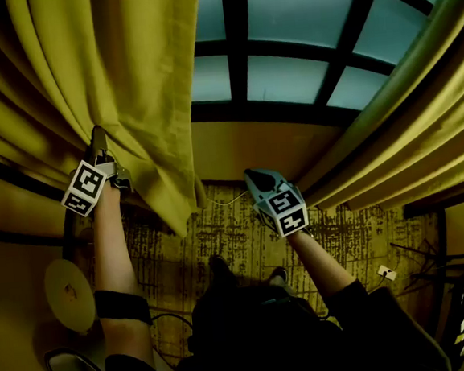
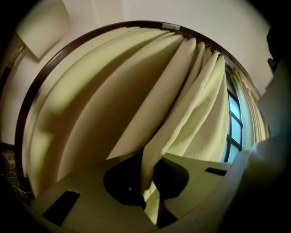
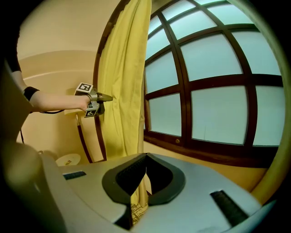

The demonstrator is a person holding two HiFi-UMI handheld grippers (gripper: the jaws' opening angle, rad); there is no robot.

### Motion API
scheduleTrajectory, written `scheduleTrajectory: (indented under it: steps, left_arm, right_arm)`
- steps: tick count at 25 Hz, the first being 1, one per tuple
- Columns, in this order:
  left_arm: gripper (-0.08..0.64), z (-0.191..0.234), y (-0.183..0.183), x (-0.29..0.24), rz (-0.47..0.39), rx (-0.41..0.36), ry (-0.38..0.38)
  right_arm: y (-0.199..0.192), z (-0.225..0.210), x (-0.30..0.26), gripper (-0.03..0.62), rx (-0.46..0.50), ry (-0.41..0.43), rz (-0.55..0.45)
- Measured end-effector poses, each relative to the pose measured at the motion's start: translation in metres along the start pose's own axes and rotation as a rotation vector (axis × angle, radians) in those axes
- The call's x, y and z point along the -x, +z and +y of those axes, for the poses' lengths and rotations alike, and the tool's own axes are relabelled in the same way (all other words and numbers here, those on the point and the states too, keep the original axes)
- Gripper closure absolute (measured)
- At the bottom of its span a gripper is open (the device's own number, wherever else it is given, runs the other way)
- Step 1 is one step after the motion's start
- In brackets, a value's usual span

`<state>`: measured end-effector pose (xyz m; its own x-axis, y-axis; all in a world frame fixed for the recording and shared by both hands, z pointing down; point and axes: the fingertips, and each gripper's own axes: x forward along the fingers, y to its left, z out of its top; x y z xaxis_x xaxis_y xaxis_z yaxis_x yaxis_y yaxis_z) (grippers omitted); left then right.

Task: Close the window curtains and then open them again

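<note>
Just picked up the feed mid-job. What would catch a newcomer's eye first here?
The big dark-framed window lies uncovered in the middle. It sits between a yellow left curtain and a right curtain, both gathered at the sides. The left hand-held gripper is shut on a fold of the left curtain, while the right hand-held gripper hangs shut and empty in front of the window.

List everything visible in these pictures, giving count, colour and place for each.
left curtain: 1, yellow, left of the glass
right curtain: 1, yellow, gathered at right
window: 1, dark frame, pale blue panes, centre
carpet: 1, yellow-brown, patterned, below the window
round disc: 1, pale, low at left
left hand-held gripper: 1, grey, shut on a left curtain fold
right hand-held gripper: 1, grey, shut, empty
forearms: 2, bare
</note>
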<state>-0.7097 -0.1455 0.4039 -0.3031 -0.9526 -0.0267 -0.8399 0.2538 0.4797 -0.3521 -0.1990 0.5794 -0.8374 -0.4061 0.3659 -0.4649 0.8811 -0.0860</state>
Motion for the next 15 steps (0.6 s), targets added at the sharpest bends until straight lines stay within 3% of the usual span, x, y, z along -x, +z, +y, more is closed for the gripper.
scheduleTrajectory:
  steps: [3, 7, 15]
  left_arm:
    - [0.55, 0.023, 0.005, 0.007, -0.017, 0.064, 0.033]
    - [0.548, 0.041, 0.011, 0.014, -0.015, 0.081, 0.038]
    - [0.549, 0.024, -0.002, 0.007, 0.067, 0.03, -0.107]
  right_arm:
    - [-0.001, 0.0, -0.001, 0.592, 0.001, 0.002, 0.006]
    - [0.0, 0.002, -0.008, 0.592, 0.003, 0.008, 0.015]
    - [0.015, 0.021, -0.043, 0.592, 0.024, 0.009, 0.018]
